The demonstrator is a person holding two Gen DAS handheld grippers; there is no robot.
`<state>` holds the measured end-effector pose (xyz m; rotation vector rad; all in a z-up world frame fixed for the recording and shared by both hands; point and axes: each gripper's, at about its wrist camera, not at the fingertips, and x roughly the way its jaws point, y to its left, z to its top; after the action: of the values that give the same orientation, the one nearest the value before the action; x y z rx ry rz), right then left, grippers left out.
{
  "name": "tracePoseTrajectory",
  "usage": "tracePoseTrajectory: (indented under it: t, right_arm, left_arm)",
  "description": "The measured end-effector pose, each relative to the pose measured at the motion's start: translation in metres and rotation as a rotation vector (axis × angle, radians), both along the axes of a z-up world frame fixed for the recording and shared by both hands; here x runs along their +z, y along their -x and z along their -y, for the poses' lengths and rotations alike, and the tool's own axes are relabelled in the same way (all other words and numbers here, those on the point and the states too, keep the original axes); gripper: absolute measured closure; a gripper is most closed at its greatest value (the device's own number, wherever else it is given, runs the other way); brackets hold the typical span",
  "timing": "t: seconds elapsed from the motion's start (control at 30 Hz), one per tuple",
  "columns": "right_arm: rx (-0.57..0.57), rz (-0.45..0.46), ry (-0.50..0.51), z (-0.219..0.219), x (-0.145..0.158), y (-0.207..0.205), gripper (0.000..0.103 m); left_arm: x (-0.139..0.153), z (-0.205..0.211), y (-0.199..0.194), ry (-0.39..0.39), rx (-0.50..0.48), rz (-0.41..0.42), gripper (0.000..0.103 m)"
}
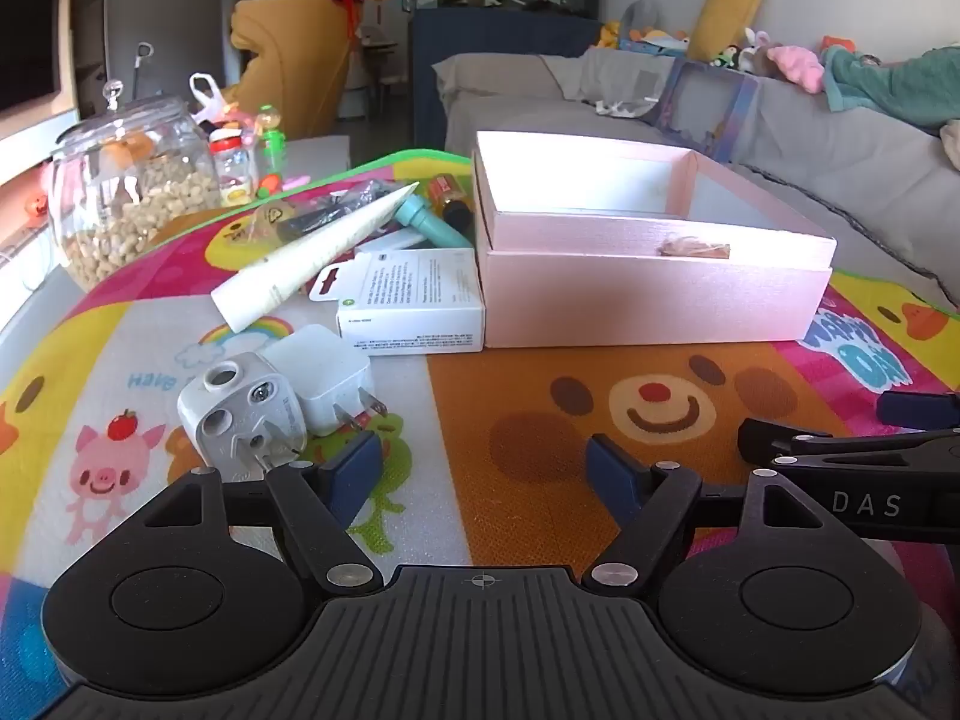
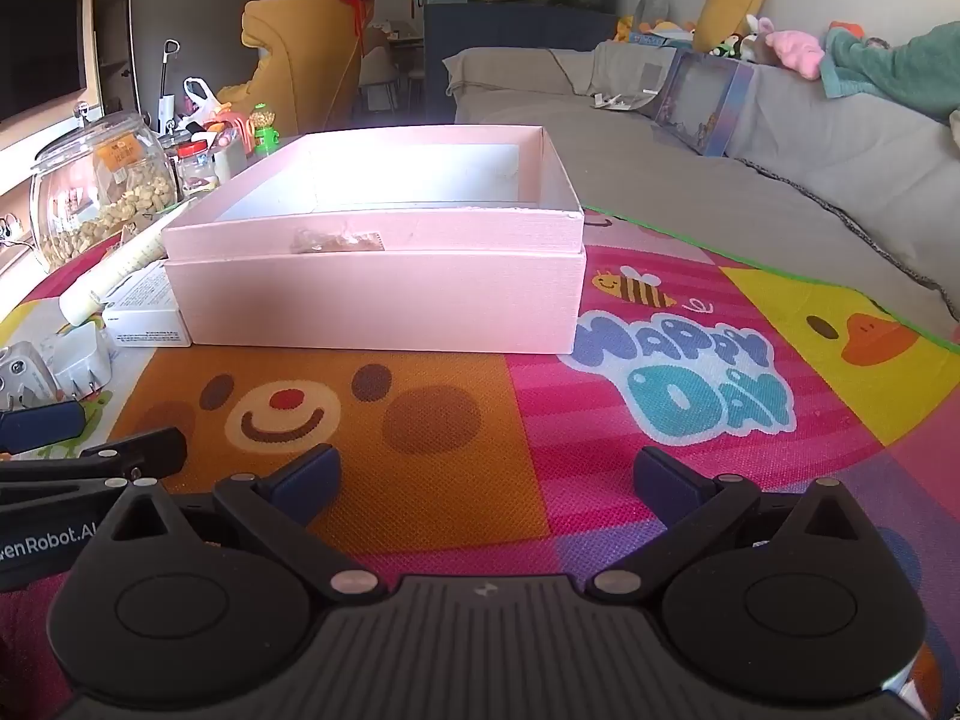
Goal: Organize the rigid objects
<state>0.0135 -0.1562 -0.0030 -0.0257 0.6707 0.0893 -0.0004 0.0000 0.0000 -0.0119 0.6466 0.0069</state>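
Chargers (image 1: 282,402) just left of spread, unladen left hand-held gripper (image 1: 486,474); right hand-held gripper (image 2: 486,480) likewise, pink box (image 2: 372,300) ahead.

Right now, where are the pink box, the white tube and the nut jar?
pink box (image 2: 384,306), right wrist view, front wall.
white tube (image 1: 312,252), left wrist view, mid body.
nut jar (image 1: 129,192), left wrist view, glass belly.

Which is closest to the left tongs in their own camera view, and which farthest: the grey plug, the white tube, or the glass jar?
From the left tongs, which stand open:
1. Grey plug, just ahead on the left, beside the left fingertip.
2. White tube, farther back on the left, propped on a small white box.
3. Glass jar, farthest, at the mat's far left edge.
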Motion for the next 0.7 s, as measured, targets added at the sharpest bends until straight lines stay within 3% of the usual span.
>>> tracePoseTrajectory:
  t: [0.7]
  right_arm:
    - [0.000, -0.005, 0.013, 0.0002, 0.0003, 0.0004, 0.000]
  left_arm:
    - [0.0004, 0.0005, -0.0008, 0.002, 0.000, -0.006, 0.022]
